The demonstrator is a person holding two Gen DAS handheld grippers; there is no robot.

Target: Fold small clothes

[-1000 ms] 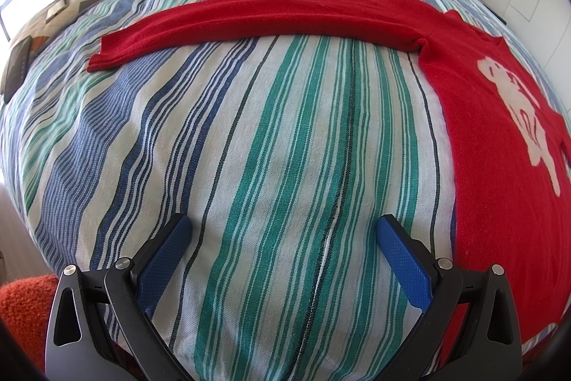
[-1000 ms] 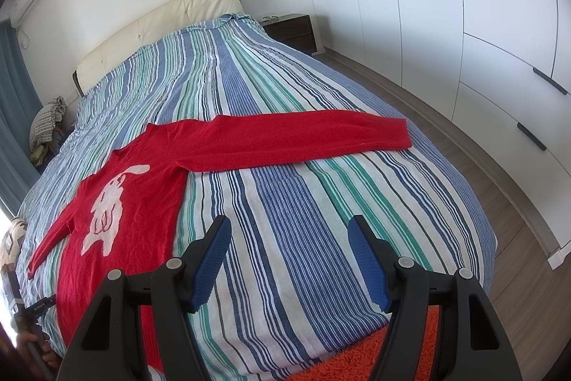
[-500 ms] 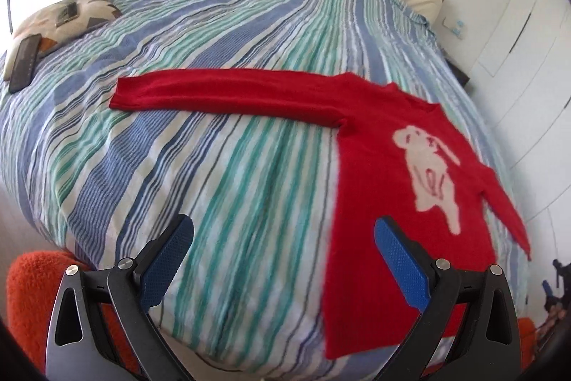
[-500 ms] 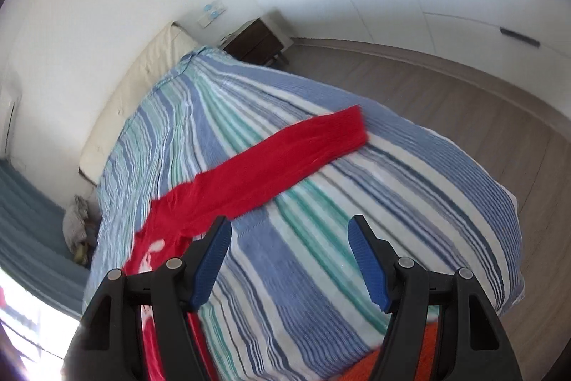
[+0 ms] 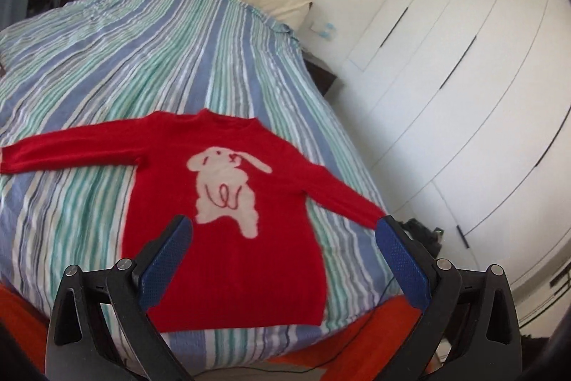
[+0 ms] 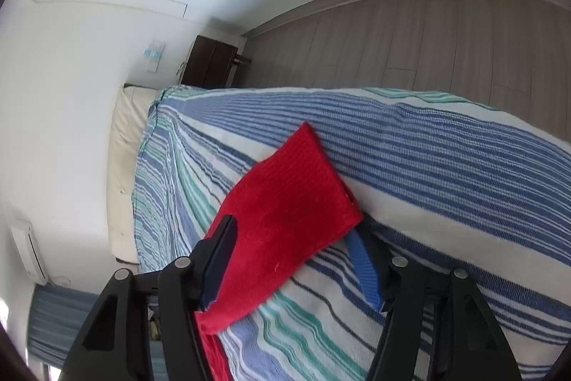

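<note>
- The red sweater (image 5: 228,238) lies face up and spread flat on the striped bed (image 5: 142,59), near the foot end, with its white rabbit picture (image 5: 225,188) showing and both sleeves stretched out to the sides.
- Nothing is folded yet, as far as the pictures show: the body is full length and neither sleeve is turned in.
- The left gripper (image 5: 285,259) hangs above the lower half of the sweater, fingers wide apart and holding nothing.
- The right gripper (image 6: 292,259) is down at the cuff of the right sleeve (image 6: 285,213). Its fingers are apart, one on each side of the cuff, not closed on the cloth.
- Judging by this, the first fold is only being set up: the sleeve must be gripped and brought across the body, then the other sleeve, then the body folded.
</note>
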